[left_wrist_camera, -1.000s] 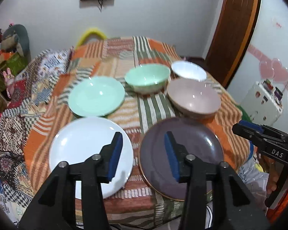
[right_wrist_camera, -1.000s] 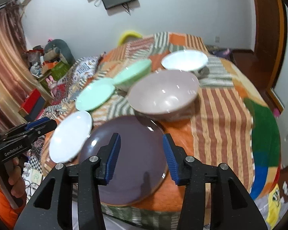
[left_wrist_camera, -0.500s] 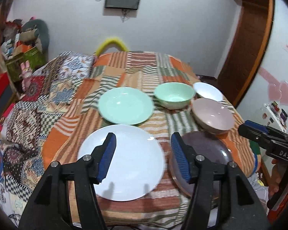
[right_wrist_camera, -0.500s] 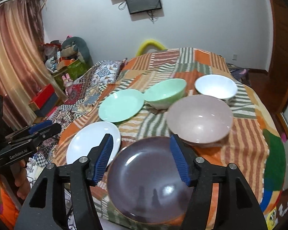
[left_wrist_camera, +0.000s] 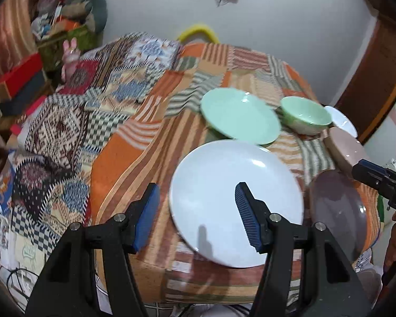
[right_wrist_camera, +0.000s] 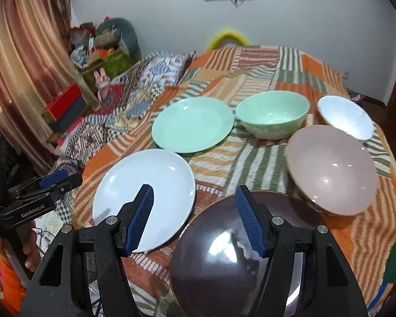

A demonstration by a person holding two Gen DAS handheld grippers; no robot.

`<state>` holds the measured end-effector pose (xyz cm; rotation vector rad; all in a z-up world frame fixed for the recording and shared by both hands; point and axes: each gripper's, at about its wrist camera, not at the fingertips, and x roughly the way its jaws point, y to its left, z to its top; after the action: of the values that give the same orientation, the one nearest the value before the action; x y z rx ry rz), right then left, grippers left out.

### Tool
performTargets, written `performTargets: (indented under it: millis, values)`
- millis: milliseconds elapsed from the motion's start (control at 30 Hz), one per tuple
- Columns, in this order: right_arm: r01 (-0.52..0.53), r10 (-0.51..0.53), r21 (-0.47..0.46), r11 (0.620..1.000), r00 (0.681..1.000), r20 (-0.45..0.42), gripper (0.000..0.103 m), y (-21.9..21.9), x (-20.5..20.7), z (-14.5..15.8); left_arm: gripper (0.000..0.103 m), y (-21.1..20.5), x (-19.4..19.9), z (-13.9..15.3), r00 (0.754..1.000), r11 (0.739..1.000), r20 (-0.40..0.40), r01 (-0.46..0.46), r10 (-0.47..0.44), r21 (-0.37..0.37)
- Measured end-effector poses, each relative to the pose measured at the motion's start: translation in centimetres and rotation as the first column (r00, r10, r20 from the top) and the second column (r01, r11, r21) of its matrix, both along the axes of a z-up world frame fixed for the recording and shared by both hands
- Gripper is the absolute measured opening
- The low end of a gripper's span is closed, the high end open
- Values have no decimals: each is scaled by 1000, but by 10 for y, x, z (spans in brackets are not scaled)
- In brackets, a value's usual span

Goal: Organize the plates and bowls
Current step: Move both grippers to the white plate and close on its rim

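So: both grippers hover over the near edge of the bench, nothing held.

Left gripper (left_wrist_camera: 196, 212) has its jaws apart and empty, the white plate (left_wrist_camera: 224, 192) below and just to their right. Right gripper (right_wrist_camera: 194, 218) is parted too, empty — it hangs between the white plate and the dark plate (right_wrist_camera: 224, 264). Behind them sit the green plate (right_wrist_camera: 192, 125), green bowl (right_wrist_camera: 273, 113), pink bowl (right_wrist_camera: 332, 169) and white bowl (right_wrist_camera: 345, 116), all on the patchwork cloth (right_wrist_camera: 264, 63).

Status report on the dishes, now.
Left gripper and right gripper open, empty. White plate and dark plate nearest, untouched on the patchwork cloth. Nothing in the way.
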<state>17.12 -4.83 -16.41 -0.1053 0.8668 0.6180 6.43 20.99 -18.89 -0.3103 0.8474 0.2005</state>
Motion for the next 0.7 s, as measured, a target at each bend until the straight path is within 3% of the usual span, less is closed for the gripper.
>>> performTargets:
  millis: [267, 433, 567, 700]
  values:
    - [0, -4, -47, 999, 996, -84, 61, 21, 23, -27, 59, 21, 12, -38, 997, 997, -71, -17, 12, -72]
    - [-19, 9, -92, 996, 994, -111, 61, 34, 29, -40, 59, 28, 15, -50, 998, 992, -70, -13, 4, -122]
    - [-32, 16, -126, 991, 992, -123, 55, 42, 35, -49, 39, 30, 15, -53, 998, 990, -66, 1, -10, -139]
    - [-44, 23, -143, 989, 989, -145, 48, 46, 39, -56, 32, 29, 15, -56, 997, 990, -69, 8, -18, -139]
